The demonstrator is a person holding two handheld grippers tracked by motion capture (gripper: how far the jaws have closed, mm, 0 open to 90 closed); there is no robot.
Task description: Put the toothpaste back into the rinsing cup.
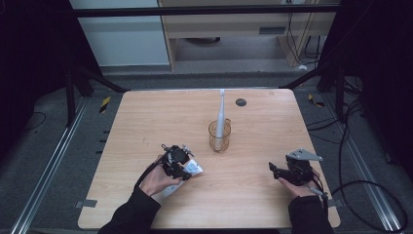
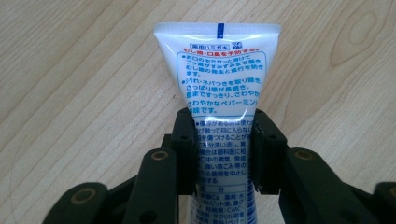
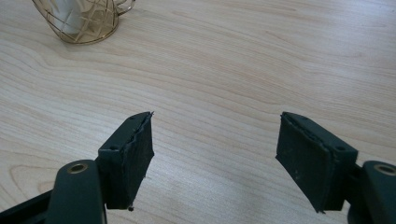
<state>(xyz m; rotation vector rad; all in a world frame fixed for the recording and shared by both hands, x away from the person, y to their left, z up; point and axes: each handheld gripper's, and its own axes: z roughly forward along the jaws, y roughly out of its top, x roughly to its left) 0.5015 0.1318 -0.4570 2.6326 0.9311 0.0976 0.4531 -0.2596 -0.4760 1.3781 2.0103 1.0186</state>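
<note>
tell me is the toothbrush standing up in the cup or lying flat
Standing up: the toothbrush rises out of the wire cup, leaning slightly on its rim.

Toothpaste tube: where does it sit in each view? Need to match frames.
High view: toothpaste tube lower left of centre, at the left gripper.
Left gripper view: centre, flat crimped end up, the pads pressing its sides.
Right gripper view: not in frame.
Shared landmark: gold wire cup, top left in the right gripper view.

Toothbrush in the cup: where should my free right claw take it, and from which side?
Take the toothbrush on its bare handle above the cup rim, coming level from the right with the open right claw. It stands leaning away, its lower end inside the cup, so the upper handle is the free part.
</note>
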